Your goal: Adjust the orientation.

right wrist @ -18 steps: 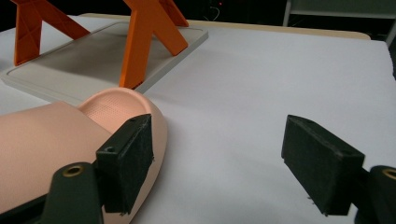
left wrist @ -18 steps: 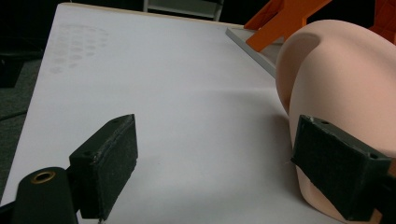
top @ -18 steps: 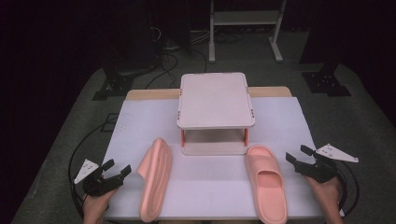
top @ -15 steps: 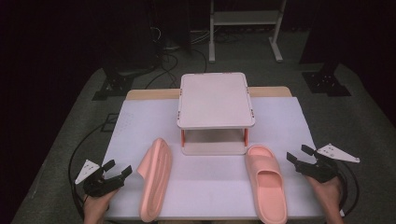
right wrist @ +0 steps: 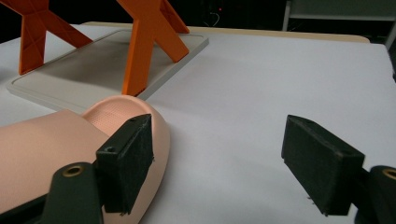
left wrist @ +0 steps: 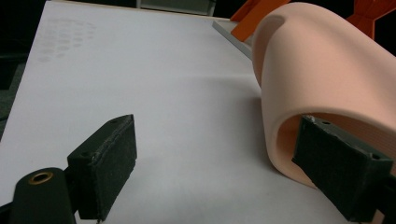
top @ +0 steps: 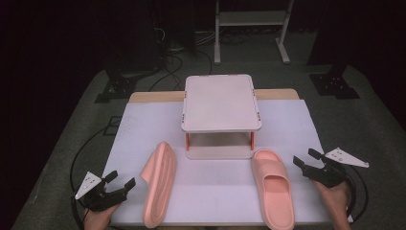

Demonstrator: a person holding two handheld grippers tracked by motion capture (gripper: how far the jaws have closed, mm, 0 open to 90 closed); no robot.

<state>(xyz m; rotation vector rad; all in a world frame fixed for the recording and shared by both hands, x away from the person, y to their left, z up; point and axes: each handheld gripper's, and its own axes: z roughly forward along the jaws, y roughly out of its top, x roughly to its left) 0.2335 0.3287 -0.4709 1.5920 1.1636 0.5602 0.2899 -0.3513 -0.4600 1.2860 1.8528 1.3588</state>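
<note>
Two pink slippers lie on the white table cover [top: 143,129]. The left slipper [top: 159,184] rests on its side; the right slipper [top: 273,184] sits sole down. My left gripper [top: 121,180] is at the table's front left corner, just left of the tipped slipper, open. In the left gripper view that slipper [left wrist: 322,70] curves up behind the right pad, and the left gripper [left wrist: 224,168] has only bare table between its pads. My right gripper [top: 304,158] stands open just right of the upright slipper. In the right gripper view the slipper's toe [right wrist: 116,112] lies behind the left pad of the right gripper [right wrist: 224,163].
A small two-level rack [top: 220,103] with a pale top and orange legs [right wrist: 149,37] stands mid-table behind the slippers; its base plate [right wrist: 93,65] lies just beyond the right slipper's toe. Cables trail off both front corners. Dark floor and a metal stand [top: 251,19] lie beyond.
</note>
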